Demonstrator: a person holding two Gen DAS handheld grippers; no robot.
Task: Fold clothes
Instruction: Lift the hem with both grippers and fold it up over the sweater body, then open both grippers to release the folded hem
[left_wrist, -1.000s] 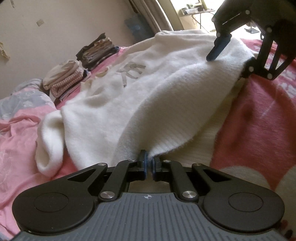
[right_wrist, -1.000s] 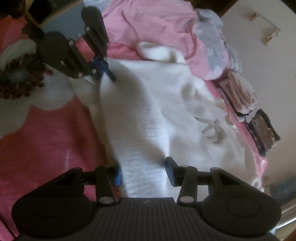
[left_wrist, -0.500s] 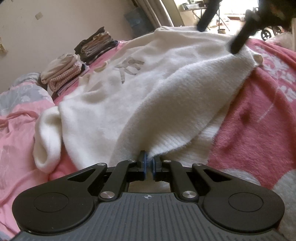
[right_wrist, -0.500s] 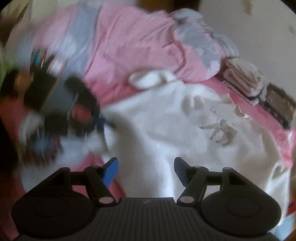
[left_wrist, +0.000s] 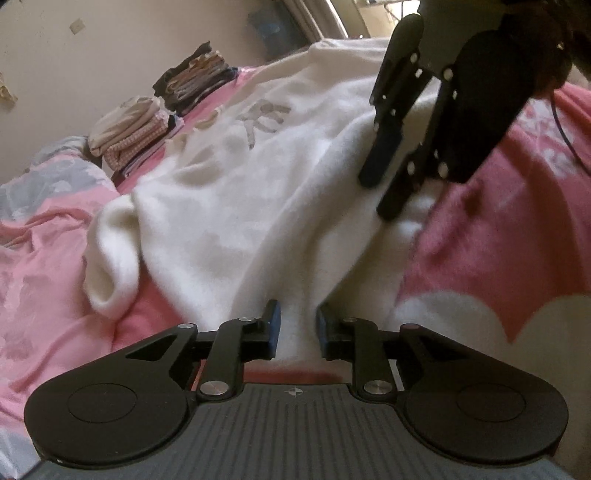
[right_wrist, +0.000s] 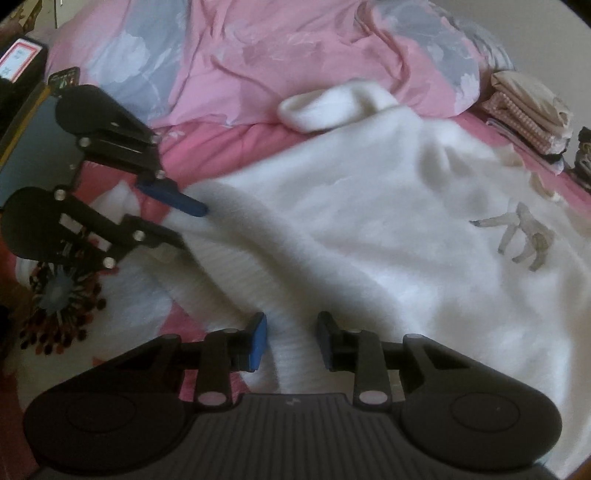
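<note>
A fluffy white sweater (left_wrist: 221, 184) (right_wrist: 369, 240) with a grey letter motif (left_wrist: 264, 118) lies spread on the bed, one sleeve cuff (left_wrist: 107, 258) curled at its far side. My left gripper (left_wrist: 297, 314) (right_wrist: 190, 227) is at the sweater's near edge. Its jaws are opening, with white fabric in the gap and the pads off it. My right gripper (right_wrist: 291, 321) (left_wrist: 378, 197) straddles a ribbed fold of the hem farther along the same edge. Its jaws are closing on that fold, and the pads do not visibly press it.
Two stacks of folded clothes (left_wrist: 129, 133) (right_wrist: 528, 103) sit by the wall beyond the sweater. A crumpled pink and grey duvet (left_wrist: 37, 258) (right_wrist: 277, 44) lies along one side. Under the sweater is a pink blanket (left_wrist: 498, 221) with big white flowers.
The left jaws, shut on the sweater's edge before, have parted. The right gripper lifted off, swung, and came back down on the hem nearer the left one, with its jaws narrower.
</note>
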